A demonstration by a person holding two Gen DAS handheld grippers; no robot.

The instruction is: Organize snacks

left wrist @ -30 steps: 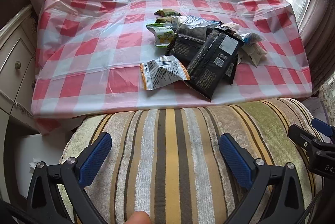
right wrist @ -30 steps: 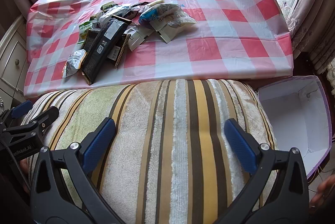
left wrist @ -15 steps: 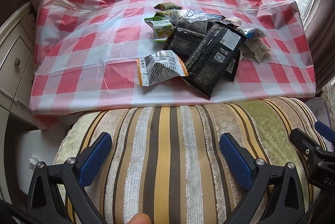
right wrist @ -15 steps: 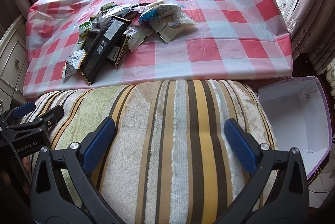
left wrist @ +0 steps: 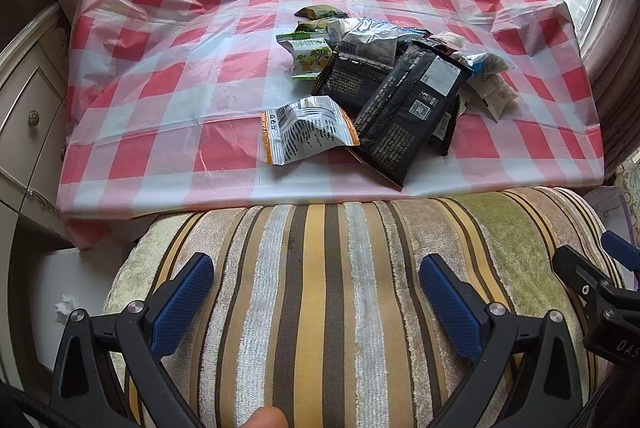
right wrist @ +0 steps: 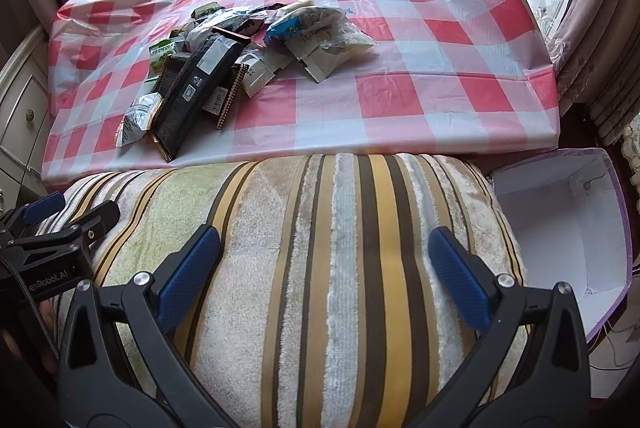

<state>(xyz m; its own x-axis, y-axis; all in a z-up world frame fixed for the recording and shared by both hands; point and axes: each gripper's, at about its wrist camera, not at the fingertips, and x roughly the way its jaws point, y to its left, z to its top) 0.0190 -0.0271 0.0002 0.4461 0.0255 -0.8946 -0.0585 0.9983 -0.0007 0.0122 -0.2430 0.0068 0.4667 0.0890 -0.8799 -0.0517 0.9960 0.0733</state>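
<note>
Holding left gripper (left wrist: 316, 292) and right gripper (right wrist: 324, 264) wide open and empty, we should reach past the striped cushion (right wrist: 320, 248) for the nearest silver-orange snack packet (left wrist: 306, 134) on the desk (left wrist: 160, 132).

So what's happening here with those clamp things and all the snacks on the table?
A person is holding two hand-held grippers, the left gripper and the right gripper, both open and empty above a striped cushion. A pile of snack packets lies untouched on the red-checked tablecloth. An open white box sits to the right, beside the cushion. Nothing has been picked up yet.
</note>
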